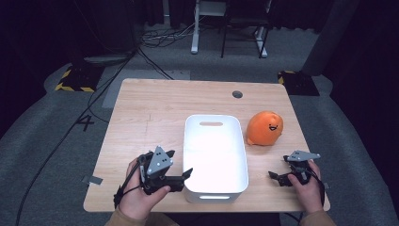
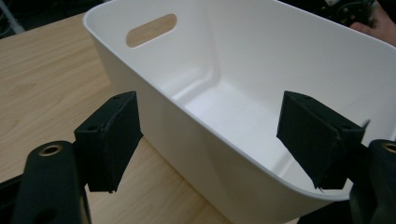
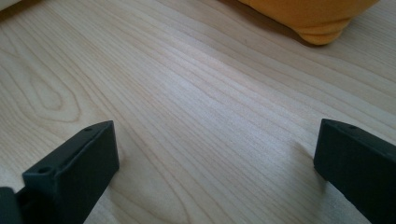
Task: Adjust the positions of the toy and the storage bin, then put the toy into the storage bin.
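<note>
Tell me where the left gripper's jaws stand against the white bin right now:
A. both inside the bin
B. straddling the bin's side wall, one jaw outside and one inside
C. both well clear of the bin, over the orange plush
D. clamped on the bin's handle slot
B: in the left gripper view the left gripper has the rim of the white bin running between its open jaws, one over the table, one over the bin's inside, pads apart from the wall.

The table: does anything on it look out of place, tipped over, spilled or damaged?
Nothing stands out. The white tub sits upright and empty on the table, and the orange plush toy rests beside it, intact. No spill or damage is visible.
</note>
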A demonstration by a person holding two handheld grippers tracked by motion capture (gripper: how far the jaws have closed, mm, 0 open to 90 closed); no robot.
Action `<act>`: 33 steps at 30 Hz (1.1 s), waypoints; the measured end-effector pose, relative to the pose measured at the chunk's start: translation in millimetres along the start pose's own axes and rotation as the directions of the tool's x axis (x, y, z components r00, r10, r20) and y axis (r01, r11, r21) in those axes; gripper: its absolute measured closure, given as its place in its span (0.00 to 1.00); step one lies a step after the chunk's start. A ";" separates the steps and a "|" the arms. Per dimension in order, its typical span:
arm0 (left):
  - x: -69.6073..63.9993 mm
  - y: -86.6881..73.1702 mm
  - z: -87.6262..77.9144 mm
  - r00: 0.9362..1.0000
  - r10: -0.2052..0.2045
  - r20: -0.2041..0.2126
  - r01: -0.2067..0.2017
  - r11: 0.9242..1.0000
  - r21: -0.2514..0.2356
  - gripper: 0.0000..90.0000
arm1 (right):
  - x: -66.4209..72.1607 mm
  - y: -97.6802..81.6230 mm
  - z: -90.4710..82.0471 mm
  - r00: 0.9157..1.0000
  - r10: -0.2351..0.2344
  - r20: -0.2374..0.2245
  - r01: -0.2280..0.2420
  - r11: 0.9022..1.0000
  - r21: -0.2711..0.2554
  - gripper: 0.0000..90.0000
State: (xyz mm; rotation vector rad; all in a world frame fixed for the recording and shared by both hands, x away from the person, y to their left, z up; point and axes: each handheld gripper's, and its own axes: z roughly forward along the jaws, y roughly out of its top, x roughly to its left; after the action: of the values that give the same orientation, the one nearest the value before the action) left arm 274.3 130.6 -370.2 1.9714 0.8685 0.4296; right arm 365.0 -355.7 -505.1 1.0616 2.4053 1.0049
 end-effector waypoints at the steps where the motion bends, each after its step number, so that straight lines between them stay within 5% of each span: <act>1: 5.7 0.3 -1.5 1.000 0.000 -0.010 0.000 1.000 -0.004 0.24 | 0.1 0.0 0.0 1.000 0.001 0.000 -0.001 1.000 0.000 0.00; 14: 50.8 -3.0 0.0 0.987 -0.045 -0.154 0.042 0.999 -0.024 0.23 | -0.9 -0.1 -0.2 1.000 0.022 0.020 -0.022 1.000 0.002 0.00; 23: 84.4 -14.3 13.7 0.968 -0.088 -0.233 0.088 0.996 -0.012 0.23 | -0.4 -0.1 -0.3 0.999 0.030 0.027 -0.030 1.000 0.003 0.00; 25: 92.9 -19.2 18.9 0.963 -0.109 -0.248 0.114 0.993 0.006 0.23 | -0.6 -0.1 -0.3 0.999 0.035 0.030 -0.035 0.999 0.003 0.00; 33: 112.1 -28.5 36.1 0.961 -0.117 -0.252 0.133 0.990 0.049 0.21 | -0.8 -0.4 -0.8 0.997 0.054 0.055 -0.054 0.999 0.003 0.00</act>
State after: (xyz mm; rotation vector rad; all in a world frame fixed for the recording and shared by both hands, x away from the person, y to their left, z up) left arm 361.9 199.2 -418.0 1.9354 1.1724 0.5892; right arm 364.9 -356.9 -504.8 1.1460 2.3485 0.9751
